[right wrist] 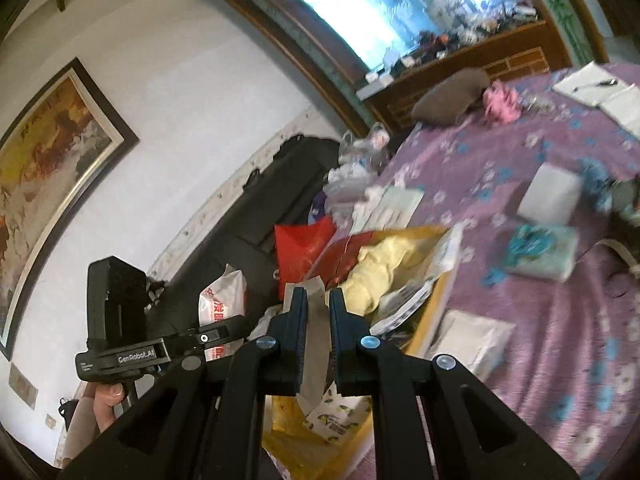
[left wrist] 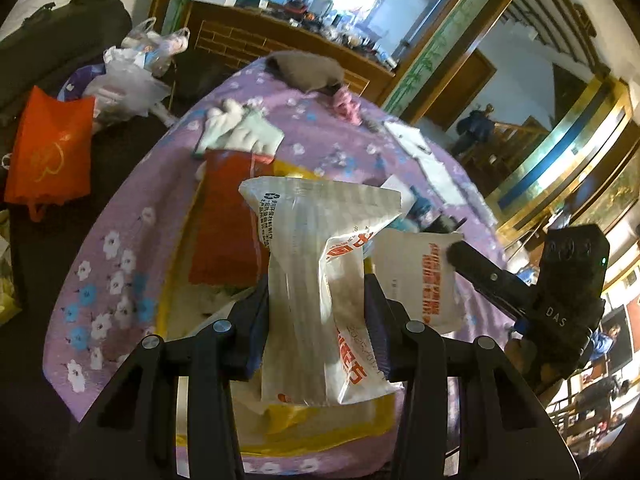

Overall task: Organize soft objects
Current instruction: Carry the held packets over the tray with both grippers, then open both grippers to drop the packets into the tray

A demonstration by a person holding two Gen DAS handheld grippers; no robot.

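Gripped mid-body in the left gripper (left wrist: 316,312): a white tissue pack (left wrist: 320,280) with orange print, jaws about half spread and pressing both its sides, pack standing up out of them above the yellow bag (left wrist: 296,420). Just to its right, a second white packet (left wrist: 416,276) with orange lettering, pinched at its upper corner by the right gripper (left wrist: 456,250), seen side-on. From the right wrist view, right gripper (right wrist: 318,312) clamped tight on a thin grey-white flap (right wrist: 314,344), presumably that packet's edge, though blur leaves this unsure. Off to its left, the left gripper (right wrist: 224,334) side-on with the orange-printed pack (right wrist: 222,300) in it, and a hand (right wrist: 106,404) around the handle below.

Underneath, the open yellow bag (right wrist: 416,240) stuffed with a pale yellow cloth (right wrist: 380,268) and something red (left wrist: 228,220). Spread beneath that, a purple flowered cover (left wrist: 132,240) over the table, strewn with white gloves (left wrist: 236,128), a pink bundle (left wrist: 346,106), a grey-brown cushion (left wrist: 308,70), papers (left wrist: 420,148), more white packets (right wrist: 550,194). Beyond the edge: an orange bag (left wrist: 50,148), plastic bags (left wrist: 132,76), a dark wooden sideboard (left wrist: 280,36) under a big mirror, a framed painting (right wrist: 44,152) on the white wall.
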